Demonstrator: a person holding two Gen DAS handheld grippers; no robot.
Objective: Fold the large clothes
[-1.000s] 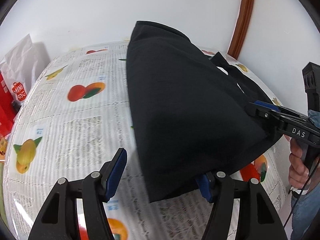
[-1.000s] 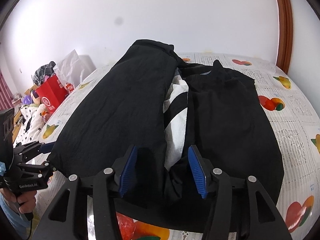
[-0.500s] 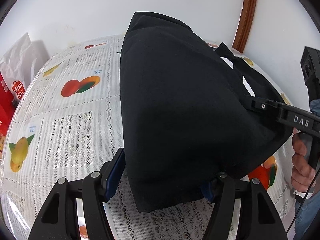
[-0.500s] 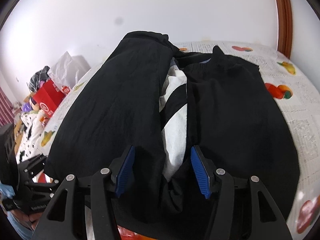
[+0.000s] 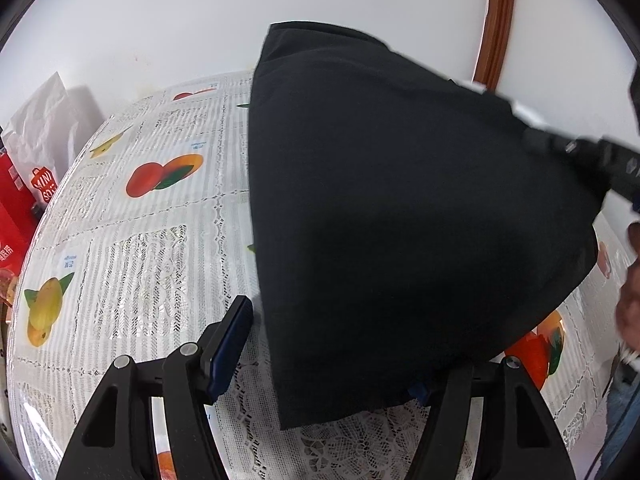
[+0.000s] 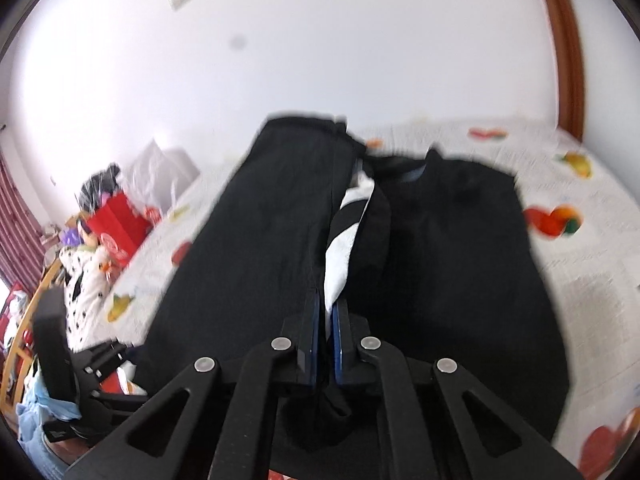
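A large black garment (image 5: 400, 200) lies on the fruit-print tablecloth (image 5: 140, 240), folded lengthwise, with a white lining (image 6: 344, 248) showing in its centre seam. My right gripper (image 6: 324, 308) is shut on the near end of that centre fold and pinches black and white cloth between its blue pads. In the left wrist view the same gripper (image 5: 580, 152) holds the cloth raised at the right. My left gripper (image 5: 332, 344) stands wide around the garment's near corner. Its left pad (image 5: 228, 344) is clear of the cloth; the right pad is hidden under it.
A red shopping bag (image 5: 16, 200) and a white paper bag (image 5: 36, 132) stand beyond the table's left side. A brown door frame (image 5: 496, 20) rises behind. A person's hand (image 5: 630, 300) is at the right edge. Spotted fabric (image 6: 84, 280) lies beside the table.
My right gripper's jaws have closed on the garment's centre fold and lifted it a little. In the left wrist view the cloth now bulges higher; the left gripper has stayed put.
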